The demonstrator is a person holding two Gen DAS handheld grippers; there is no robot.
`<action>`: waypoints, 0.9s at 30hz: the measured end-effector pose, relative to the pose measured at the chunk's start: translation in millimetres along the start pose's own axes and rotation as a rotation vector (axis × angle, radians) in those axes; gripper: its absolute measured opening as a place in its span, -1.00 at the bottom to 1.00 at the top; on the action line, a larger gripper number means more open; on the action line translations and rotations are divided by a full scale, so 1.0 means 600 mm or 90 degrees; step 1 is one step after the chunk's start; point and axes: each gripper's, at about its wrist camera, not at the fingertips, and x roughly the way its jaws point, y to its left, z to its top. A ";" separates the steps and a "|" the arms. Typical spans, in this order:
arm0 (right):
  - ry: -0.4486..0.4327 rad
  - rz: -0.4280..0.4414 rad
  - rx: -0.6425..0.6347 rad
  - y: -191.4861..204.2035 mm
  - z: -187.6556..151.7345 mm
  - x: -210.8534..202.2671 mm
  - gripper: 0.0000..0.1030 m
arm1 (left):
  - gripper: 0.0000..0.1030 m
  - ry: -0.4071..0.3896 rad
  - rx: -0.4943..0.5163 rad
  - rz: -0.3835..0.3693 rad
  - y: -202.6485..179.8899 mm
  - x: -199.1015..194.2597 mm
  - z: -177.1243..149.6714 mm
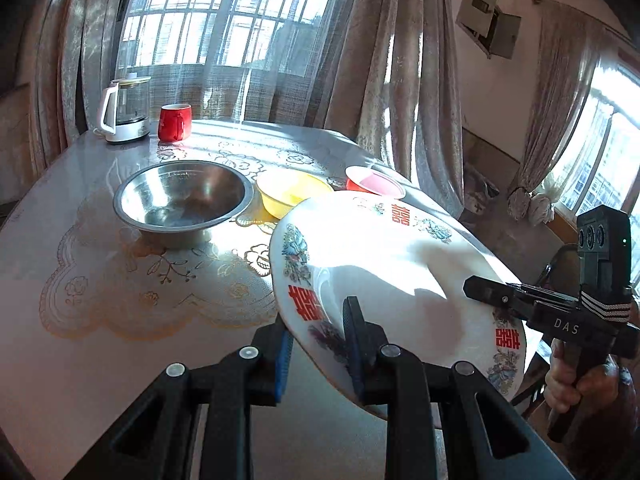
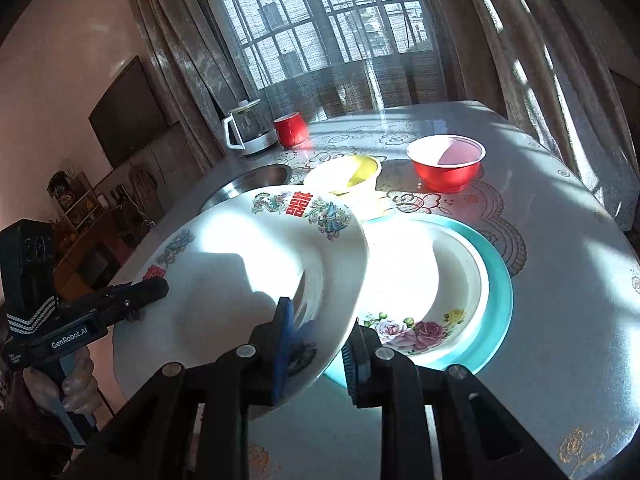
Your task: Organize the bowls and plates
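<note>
Left wrist: plate (image 1: 384, 264) rim clamped between left tool (image 1: 318, 350) pads; right tool (image 2: 320, 344) grips opposite rim.

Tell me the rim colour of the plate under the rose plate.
Teal rim, clearest in the right wrist view.

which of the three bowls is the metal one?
The steel bowl, the widest of the three and nearest the kettle. The yellow bowl and the red bowl beside it are coloured, not metallic.
</note>
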 end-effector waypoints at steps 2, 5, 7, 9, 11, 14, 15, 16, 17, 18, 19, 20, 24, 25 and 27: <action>-0.008 -0.023 0.009 -0.021 0.009 -0.002 -0.55 | -0.51 0.010 0.004 -0.013 -0.013 0.027 0.015; -0.010 -0.053 0.024 -0.052 0.015 -0.005 -0.55 | -0.51 0.026 0.014 -0.024 -0.033 0.069 0.033; -0.006 -0.070 0.036 -0.072 0.016 -0.002 -0.55 | -0.51 0.039 0.018 -0.029 -0.045 0.096 0.042; 0.000 -0.086 0.046 -0.091 0.017 0.005 -0.55 | -0.51 0.052 0.020 -0.031 -0.053 0.119 0.046; 0.004 -0.097 0.054 -0.105 0.016 0.010 -0.54 | -0.50 0.064 0.023 -0.031 -0.060 0.141 0.045; 0.011 -0.112 0.067 -0.123 0.010 0.023 -0.54 | -0.50 0.079 0.026 -0.025 -0.066 0.168 0.043; 0.015 -0.116 0.072 -0.129 0.008 0.027 -0.54 | -0.50 0.086 0.026 -0.023 -0.067 0.175 0.041; 0.018 -0.119 0.075 -0.133 0.005 0.031 -0.54 | -0.50 0.091 0.025 -0.021 -0.067 0.182 0.040; 0.021 -0.121 0.076 -0.136 0.002 0.035 -0.54 | -0.50 0.096 0.024 -0.019 -0.066 0.188 0.037; 0.025 -0.123 0.077 -0.140 0.000 0.039 -0.53 | -0.49 0.102 0.023 -0.016 -0.066 0.194 0.034; 0.028 -0.126 0.078 -0.142 -0.002 0.043 -0.53 | -0.49 0.109 0.022 -0.009 -0.065 0.200 0.031; 0.028 -0.125 0.077 -0.143 -0.004 0.046 -0.53 | -0.49 0.102 0.021 -0.010 -0.064 0.201 0.027; 0.024 -0.142 0.057 -0.137 -0.008 0.050 -0.51 | -0.49 0.106 0.013 -0.015 -0.061 0.201 0.024; 0.024 -0.141 0.058 -0.138 -0.009 0.050 -0.51 | -0.49 0.105 0.015 -0.014 -0.061 0.200 0.024; 0.023 -0.141 0.058 -0.139 -0.008 0.051 -0.51 | -0.49 0.105 0.017 -0.011 -0.062 0.200 0.023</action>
